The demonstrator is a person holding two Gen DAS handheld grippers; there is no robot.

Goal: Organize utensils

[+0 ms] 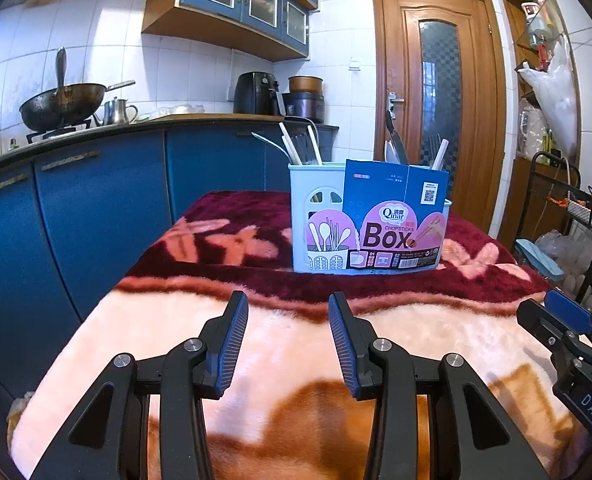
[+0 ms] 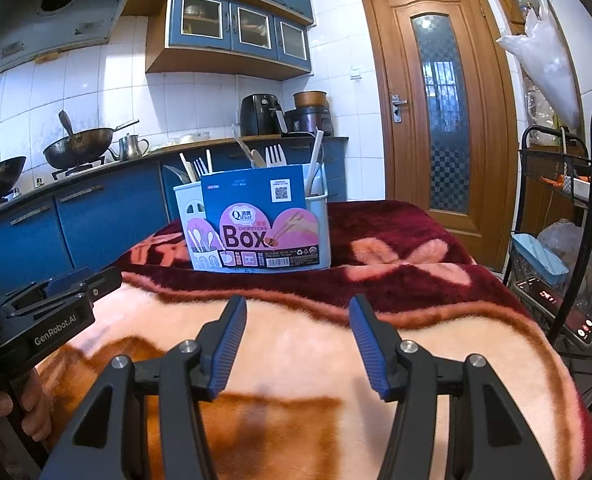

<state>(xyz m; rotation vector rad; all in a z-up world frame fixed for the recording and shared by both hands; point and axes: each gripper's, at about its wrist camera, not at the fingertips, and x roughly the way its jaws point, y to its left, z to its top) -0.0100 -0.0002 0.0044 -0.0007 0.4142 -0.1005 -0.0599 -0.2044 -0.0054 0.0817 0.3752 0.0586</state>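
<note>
- The left gripper (image 1: 288,324) hangs over the blanket (image 1: 296,344) with its jaws wide apart and nothing between them.
- The right gripper (image 2: 297,328) is the same: spread open, empty.
- Risk, in my judgement: the light utensil holder (image 2: 256,224) could tip over if a gripper pushes its tall card label (image 2: 256,196) or pulls a utensil at an angle.
- The holder stands upright straight ahead of both grippers, well apart, with utensils (image 2: 274,156) sticking out of it.

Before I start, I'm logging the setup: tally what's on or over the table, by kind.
Grippers: 2 (left gripper, right gripper, both open)
Utensil holder: 1
Blanket: 1
Total: 4
</note>
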